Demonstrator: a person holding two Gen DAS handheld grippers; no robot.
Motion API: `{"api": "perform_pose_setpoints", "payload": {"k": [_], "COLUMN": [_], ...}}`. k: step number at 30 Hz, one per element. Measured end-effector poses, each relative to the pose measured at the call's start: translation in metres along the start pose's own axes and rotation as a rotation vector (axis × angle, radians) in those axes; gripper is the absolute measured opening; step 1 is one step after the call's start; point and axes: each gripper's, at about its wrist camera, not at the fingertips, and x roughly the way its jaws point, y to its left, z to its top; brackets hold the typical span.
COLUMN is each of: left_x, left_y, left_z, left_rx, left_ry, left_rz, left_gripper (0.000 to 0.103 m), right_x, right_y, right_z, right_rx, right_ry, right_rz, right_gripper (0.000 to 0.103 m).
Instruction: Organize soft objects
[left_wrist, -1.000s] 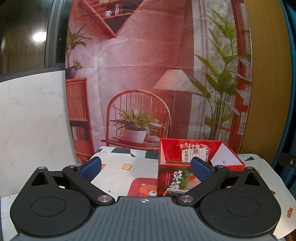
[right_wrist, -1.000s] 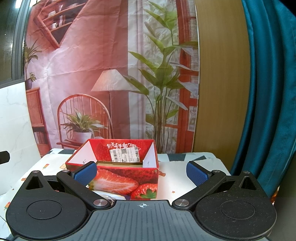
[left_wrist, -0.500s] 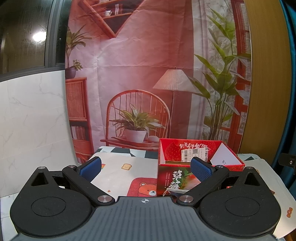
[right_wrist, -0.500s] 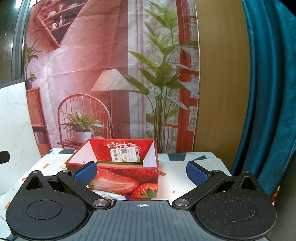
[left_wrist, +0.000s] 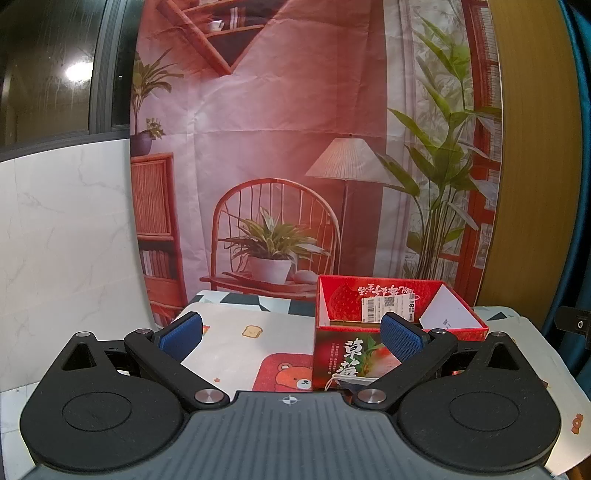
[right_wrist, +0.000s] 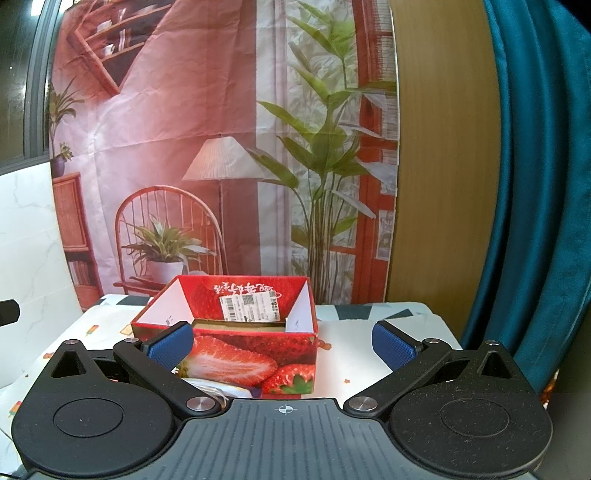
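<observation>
Left gripper (left_wrist: 291, 334): I am holding my fingers spread wide, blue pads facing each other, nothing between them; they are hovering over the near part of the tabletop.
Right gripper (right_wrist: 282, 341): I am keeping these fingers spread wide too, gripping nothing; the left pad (right_wrist: 170, 345) is overlapping the near left corner of the box in the right wrist view.
Box (right_wrist: 243, 354): a red open-top carton printed with strawberries is sitting upright on the tabletop, to the right in my left view and centre-left in my right view; a white barcode label (right_wrist: 248, 307) is sticking to the inside of its far wall, and white flaps are leaning inward at its left and right sides.
Inside the box: I cannot tell what is lying in it; only a brownish edge is showing at the bottom.
Soft thing (right_wrist: 212, 392): something pale with a thin cord is peeking out just in front of the box's near wall, mostly hidden behind my gripper body; I cannot tell what it is.
Tabletop (left_wrist: 236, 332): a light cloth with small toast prints and a red bear patch (left_wrist: 286, 373) is covering it, near and left of the box.
Backdrop (left_wrist: 280, 147): a printed sheet showing a chair, lamp and plants is hanging behind the far edge.
Curtain (right_wrist: 535, 184): teal fabric is hanging at the far right.
</observation>
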Motion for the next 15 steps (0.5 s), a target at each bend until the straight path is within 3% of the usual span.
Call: {"api": "perform_pose_setpoints", "payload": {"k": [15], "left_x": [0.005], "left_y": [-0.001], "left_z": [-0.005], "left_rx": [0.004], "left_ry": [0.014], "left_rz": [-0.018], "left_gripper": [0.103], "right_x": [0.005], "right_y": [0.0], "right_z": [-0.01], "right_rx": [0.013], "right_ry": [-0.011], "right_rz": [0.024], "right_gripper": [0.103]}}
